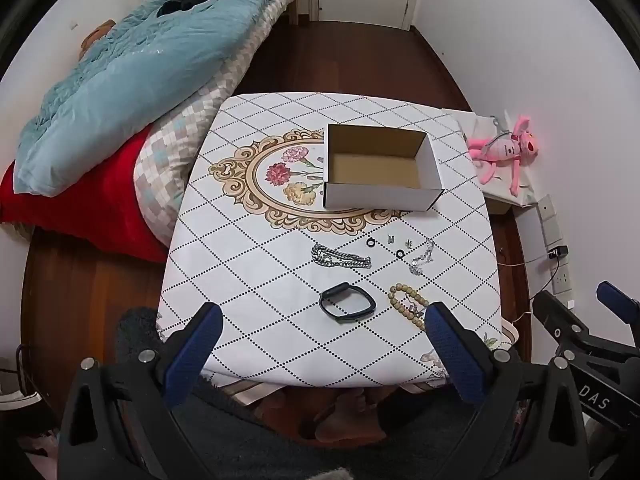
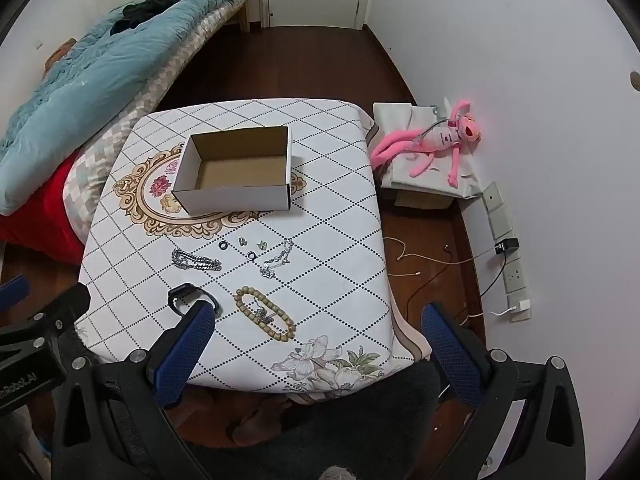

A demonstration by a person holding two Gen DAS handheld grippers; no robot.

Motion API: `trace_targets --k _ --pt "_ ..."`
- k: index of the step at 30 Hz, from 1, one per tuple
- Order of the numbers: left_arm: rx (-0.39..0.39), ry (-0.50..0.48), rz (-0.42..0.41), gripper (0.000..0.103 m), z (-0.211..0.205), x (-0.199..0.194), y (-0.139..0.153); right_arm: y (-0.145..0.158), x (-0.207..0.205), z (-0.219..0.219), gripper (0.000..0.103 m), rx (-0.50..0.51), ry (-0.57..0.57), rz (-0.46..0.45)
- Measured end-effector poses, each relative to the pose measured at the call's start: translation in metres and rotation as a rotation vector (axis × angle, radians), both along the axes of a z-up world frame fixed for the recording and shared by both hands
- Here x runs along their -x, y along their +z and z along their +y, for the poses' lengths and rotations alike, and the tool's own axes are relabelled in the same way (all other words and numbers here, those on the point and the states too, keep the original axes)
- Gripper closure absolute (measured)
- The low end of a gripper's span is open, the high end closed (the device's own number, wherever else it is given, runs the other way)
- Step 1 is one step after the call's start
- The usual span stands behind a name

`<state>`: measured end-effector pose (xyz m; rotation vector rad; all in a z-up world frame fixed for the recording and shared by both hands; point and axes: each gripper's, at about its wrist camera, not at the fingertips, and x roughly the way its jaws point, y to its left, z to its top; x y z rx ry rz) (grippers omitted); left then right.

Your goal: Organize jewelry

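Note:
An open, empty cardboard box (image 1: 380, 168) (image 2: 236, 170) stands mid-table. In front of it lie a silver chain bracelet (image 1: 341, 259) (image 2: 196, 261), two small black rings (image 1: 371, 241) (image 2: 223, 245), small silver earrings (image 1: 390, 239) (image 2: 243, 241), a thin silver chain (image 1: 424, 257) (image 2: 277, 259), a black wristband (image 1: 347, 301) (image 2: 193, 298) and a beige bead bracelet (image 1: 408, 306) (image 2: 265, 315). My left gripper (image 1: 322, 316) is open and empty above the near table edge. My right gripper (image 2: 318, 316) is open and empty, also high over the near edge.
The table (image 1: 248, 280) has a white diamond-pattern cloth. A bed with a blue quilt (image 1: 132, 72) lies to the left. A pink plush toy (image 2: 436, 140) lies on a cloth by the right wall. Cables (image 2: 424, 258) and wall sockets (image 2: 516, 276) are on the right.

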<state>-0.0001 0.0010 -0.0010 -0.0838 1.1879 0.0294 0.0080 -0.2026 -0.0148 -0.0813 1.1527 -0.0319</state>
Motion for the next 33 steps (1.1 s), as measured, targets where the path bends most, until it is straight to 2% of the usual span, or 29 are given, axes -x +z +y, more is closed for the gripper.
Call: trace_targets --k 12,24,33 --pt "-0.013 0.003 -0.004 0.0 0.002 0.008 -0.004 0.001 0.002 -0.002 0.0 0.001 -0.001 -0.004" --pt "-0.027 -0.003 -0.001 0.0 -0.005 0.004 0.001 0.015 -0.001 -0.006 0.0 -0.002 0.0 -0.014" --pt "-0.034 -0.008 -0.005 0.0 -0.005 0.005 0.006 0.014 0.003 -0.006 0.0 -0.004 -0.003 -0.021"
